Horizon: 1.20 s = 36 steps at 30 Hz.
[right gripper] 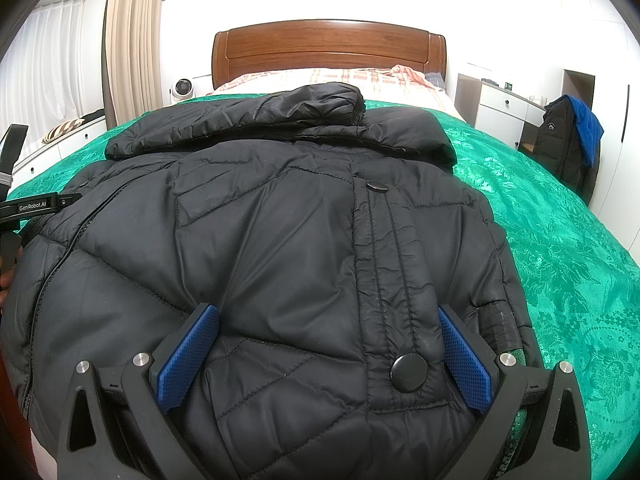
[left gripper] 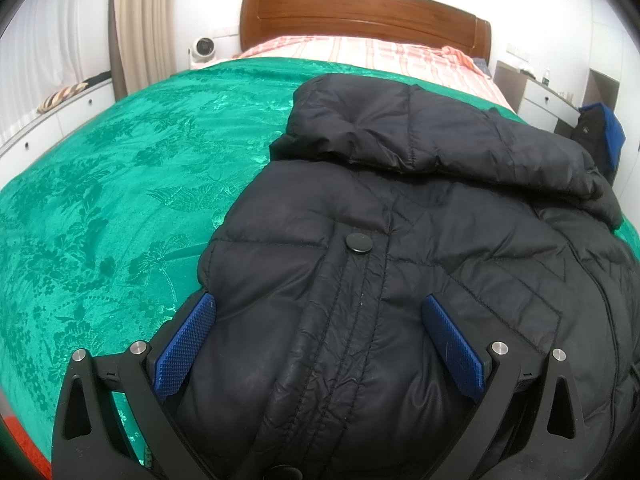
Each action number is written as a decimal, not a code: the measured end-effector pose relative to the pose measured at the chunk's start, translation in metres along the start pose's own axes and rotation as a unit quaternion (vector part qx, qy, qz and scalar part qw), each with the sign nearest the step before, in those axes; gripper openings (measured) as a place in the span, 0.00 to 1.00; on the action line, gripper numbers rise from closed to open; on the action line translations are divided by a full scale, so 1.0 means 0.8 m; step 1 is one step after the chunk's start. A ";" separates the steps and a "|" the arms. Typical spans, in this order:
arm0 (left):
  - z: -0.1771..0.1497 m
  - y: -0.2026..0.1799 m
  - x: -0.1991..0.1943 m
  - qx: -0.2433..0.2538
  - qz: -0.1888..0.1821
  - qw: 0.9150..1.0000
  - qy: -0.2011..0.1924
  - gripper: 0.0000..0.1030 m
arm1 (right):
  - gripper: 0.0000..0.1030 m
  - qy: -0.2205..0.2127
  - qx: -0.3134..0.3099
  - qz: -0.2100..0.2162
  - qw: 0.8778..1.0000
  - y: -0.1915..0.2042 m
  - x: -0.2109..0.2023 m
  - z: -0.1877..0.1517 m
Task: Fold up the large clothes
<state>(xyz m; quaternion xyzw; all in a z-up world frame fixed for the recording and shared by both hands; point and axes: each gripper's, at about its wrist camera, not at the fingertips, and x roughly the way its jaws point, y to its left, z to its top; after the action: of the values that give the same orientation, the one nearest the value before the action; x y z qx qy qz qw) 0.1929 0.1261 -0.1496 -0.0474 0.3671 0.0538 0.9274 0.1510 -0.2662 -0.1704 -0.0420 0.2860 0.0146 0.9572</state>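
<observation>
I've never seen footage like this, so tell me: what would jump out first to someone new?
A big black puffer jacket fills the middle, lying on a bright green bedspread that covers the bed up to a wooden headboard. At the bottom of each view, two blue-padded fingers stand wide apart over the jacket's near end: the left gripper and the right gripper, both open.

I see a black quilted puffer jacket (right gripper: 280, 216) lying front-up on the green bedspread, its placket with round black snap buttons (right gripper: 409, 372) running toward the headboard. Its hood (left gripper: 420, 128) lies flopped across the far end, and the padding is puffy and creased.
</observation>
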 end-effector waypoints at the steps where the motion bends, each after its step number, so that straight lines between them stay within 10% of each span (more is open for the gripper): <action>1: 0.000 0.000 0.000 0.000 0.000 1.000 0.000 1.00 | 1.00 0.000 0.000 0.000 1.000 0.000 0.000 0.000; 23: 0.012 0.018 -0.017 -0.002 -0.014 1.000 0.011 1.00 | 1.00 0.015 -0.002 0.005 1.000 -0.002 -0.002 0.004; 36: 0.078 0.097 -0.132 -0.029 0.090 0.994 -0.058 1.00 | 1.00 0.018 -0.003 0.002 1.000 -0.001 -0.004 0.007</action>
<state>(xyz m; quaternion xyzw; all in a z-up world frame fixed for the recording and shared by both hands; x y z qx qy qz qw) 0.1480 0.2036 -0.0353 -0.0373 0.3133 0.1506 0.9369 0.1516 -0.2665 -0.1638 -0.0447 0.3036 0.0171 0.9516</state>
